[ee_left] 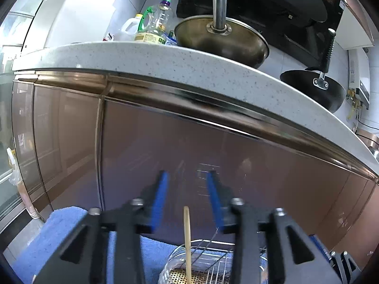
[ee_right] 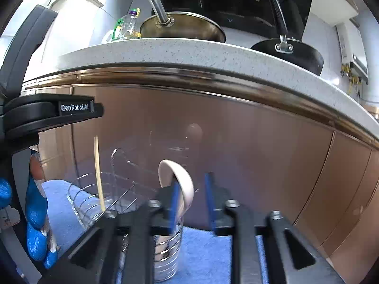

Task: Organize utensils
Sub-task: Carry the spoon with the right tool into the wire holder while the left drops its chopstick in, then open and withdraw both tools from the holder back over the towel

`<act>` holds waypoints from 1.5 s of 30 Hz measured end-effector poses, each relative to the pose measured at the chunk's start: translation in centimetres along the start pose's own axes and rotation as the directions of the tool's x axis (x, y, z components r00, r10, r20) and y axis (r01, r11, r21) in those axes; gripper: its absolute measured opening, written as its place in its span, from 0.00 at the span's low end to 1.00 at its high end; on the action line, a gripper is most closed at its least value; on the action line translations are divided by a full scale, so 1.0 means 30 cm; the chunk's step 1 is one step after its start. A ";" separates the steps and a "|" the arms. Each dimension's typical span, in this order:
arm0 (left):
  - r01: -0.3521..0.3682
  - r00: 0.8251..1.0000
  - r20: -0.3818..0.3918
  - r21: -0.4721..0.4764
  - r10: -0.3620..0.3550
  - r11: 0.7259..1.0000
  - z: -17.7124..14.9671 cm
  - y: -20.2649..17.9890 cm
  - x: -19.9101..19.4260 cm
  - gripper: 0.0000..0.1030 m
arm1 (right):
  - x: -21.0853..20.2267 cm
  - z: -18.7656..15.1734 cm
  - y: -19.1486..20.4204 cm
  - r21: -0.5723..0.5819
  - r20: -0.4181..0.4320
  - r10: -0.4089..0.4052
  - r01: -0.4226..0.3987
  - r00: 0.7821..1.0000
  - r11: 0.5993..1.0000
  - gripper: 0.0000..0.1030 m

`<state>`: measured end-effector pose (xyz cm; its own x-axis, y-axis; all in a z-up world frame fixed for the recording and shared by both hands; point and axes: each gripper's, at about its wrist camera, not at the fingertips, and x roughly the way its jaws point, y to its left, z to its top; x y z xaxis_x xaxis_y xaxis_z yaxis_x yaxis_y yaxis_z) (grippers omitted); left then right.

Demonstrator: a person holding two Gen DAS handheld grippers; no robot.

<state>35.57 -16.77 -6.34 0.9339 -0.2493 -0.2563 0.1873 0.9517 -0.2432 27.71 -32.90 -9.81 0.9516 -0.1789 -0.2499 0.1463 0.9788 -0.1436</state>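
Both my jaws stand open and empty: left gripper (ee_left: 187, 175) above the chopstick (ee_left: 187, 243) in the wire rack (ee_left: 213, 260), right gripper (ee_right: 190, 182) beside the ceramic spoon (ee_right: 180, 182) upright in its holder (ee_right: 165, 253).

Speckled white countertop (ee_left: 194, 71) over glossy brown cabinet doors (ee_left: 189, 153); white walls.

We are seeing the left tool (ee_left: 187, 177) standing open at lower centre, a wooden stick (ee_left: 187, 243) rising below it.
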 end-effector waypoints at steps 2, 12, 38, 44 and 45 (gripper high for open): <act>0.009 1.000 -0.009 0.013 -0.009 1.000 0.006 0.004 -0.019 0.38 | -0.010 -0.003 -0.001 0.007 0.001 0.005 -0.005 1.000 1.000 0.40; 0.008 1.000 -0.026 0.073 -0.006 0.997 0.064 0.049 -0.167 0.38 | -0.123 0.037 -0.022 0.033 -0.003 0.006 -0.006 1.000 0.999 0.41; 0.002 0.904 -0.428 0.017 0.006 1.000 -0.044 0.577 -0.766 0.38 | -0.673 -0.026 -0.090 0.125 -0.111 0.160 -0.145 0.981 0.981 0.41; 0.013 0.883 -0.470 0.014 -0.005 1.000 -0.117 0.637 -0.877 0.38 | -0.771 -0.058 -0.033 0.106 -0.136 0.209 -0.195 0.969 0.975 0.41; 0.013 0.877 -0.479 0.003 -0.010 1.000 -0.128 0.650 -0.887 0.38 | -0.782 -0.062 -0.028 0.103 -0.139 0.215 -0.202 0.967 0.974 0.41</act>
<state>13.21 7.74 -7.85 0.6716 -0.3141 -0.6710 0.2006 0.9490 -0.2434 4.75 -29.71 -5.60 0.9136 0.0235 -0.4059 -0.0216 0.9997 0.0091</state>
